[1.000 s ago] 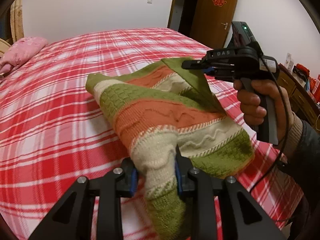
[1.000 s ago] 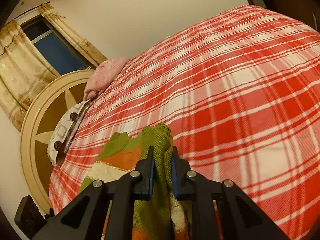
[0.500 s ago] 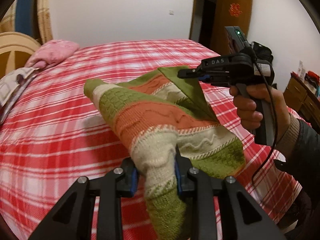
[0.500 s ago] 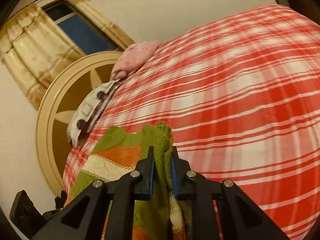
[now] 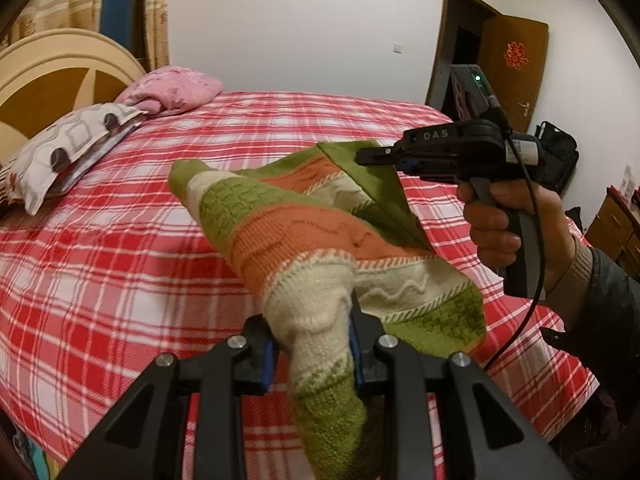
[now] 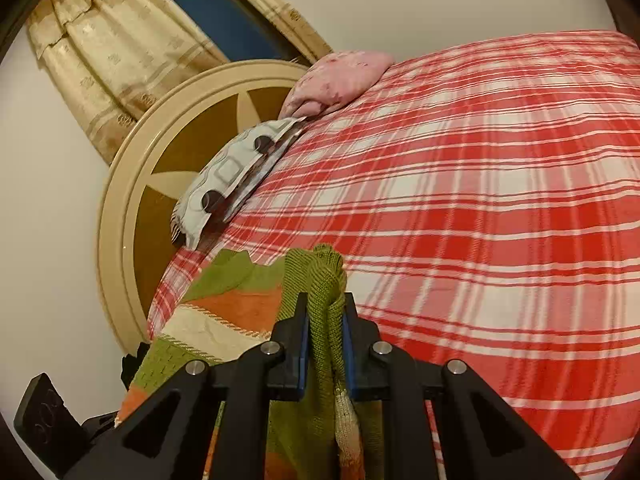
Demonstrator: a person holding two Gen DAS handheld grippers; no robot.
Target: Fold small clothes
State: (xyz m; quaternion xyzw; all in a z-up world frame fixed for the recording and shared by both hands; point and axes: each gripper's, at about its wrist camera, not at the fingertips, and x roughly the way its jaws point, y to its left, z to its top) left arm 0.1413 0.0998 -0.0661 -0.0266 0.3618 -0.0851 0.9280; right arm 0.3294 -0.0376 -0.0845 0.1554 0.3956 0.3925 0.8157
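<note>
A small knitted sweater (image 5: 296, 224) with green, orange and cream stripes hangs in the air above the bed, stretched between both grippers. My left gripper (image 5: 310, 344) is shut on its cream and green part at the near end. My right gripper (image 6: 324, 320) is shut on a bunched green edge of the sweater (image 6: 316, 280). In the left wrist view the right gripper (image 5: 368, 157) shows at the right, pinching the sweater's far green corner, with a hand around its handle. The lower end of the sweater droops below the left gripper.
The bed has a red and white plaid cover (image 5: 100, 272). A pink pillow (image 5: 176, 90) and a patterned pillow (image 5: 76, 144) lie by the round headboard (image 6: 132, 184). Curtains (image 6: 116, 52) hang behind. A wooden door (image 5: 516, 64) and a dresser (image 5: 616, 224) stand at the right.
Both grippers have swung with the sweater toward the headboard side; the pillows and headboard have come into the left wrist view. Both grips are unchanged.
</note>
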